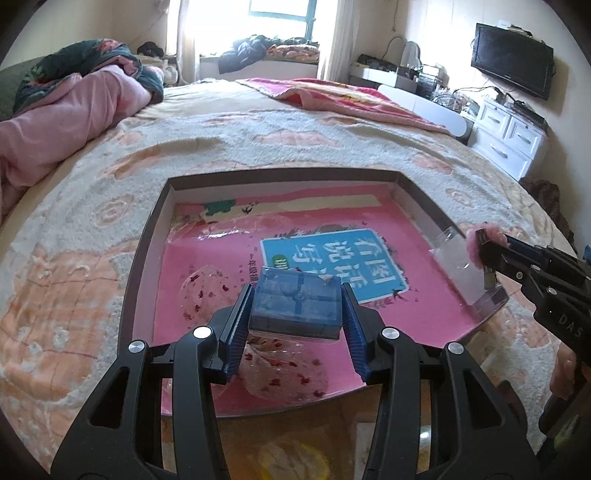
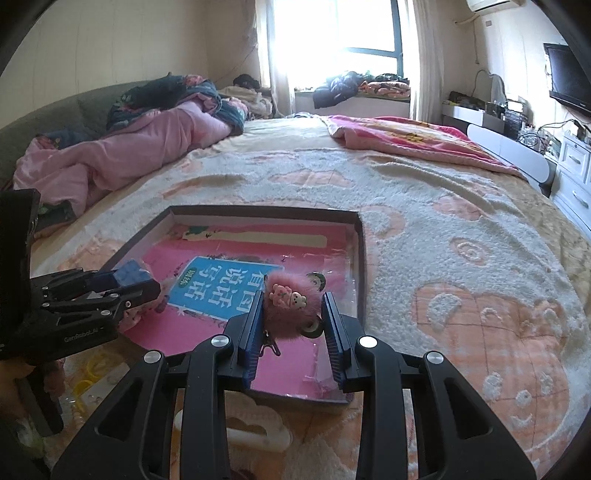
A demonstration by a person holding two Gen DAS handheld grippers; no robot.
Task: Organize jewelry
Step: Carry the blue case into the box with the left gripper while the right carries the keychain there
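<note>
Currently both my grippers are loaded over the tray (image 1: 147,236).
Left gripper (image 1: 295,295) clamps the rigid blue box (image 1: 295,299); right gripper (image 2: 291,314) pinches the soft, light fluffy clip (image 2: 291,299) across its pompom.

Lying ahead of the tongs, a wide bed (image 2: 424,206) under a cream, peach-patterned blanket. Glaring beyond it, a bright window (image 2: 343,26) between pale curtains. Bunching up to the left, pink bedding (image 2: 122,147). Hanging on the right wall, a dark television (image 1: 511,61) above white drawers (image 1: 506,129).
</note>
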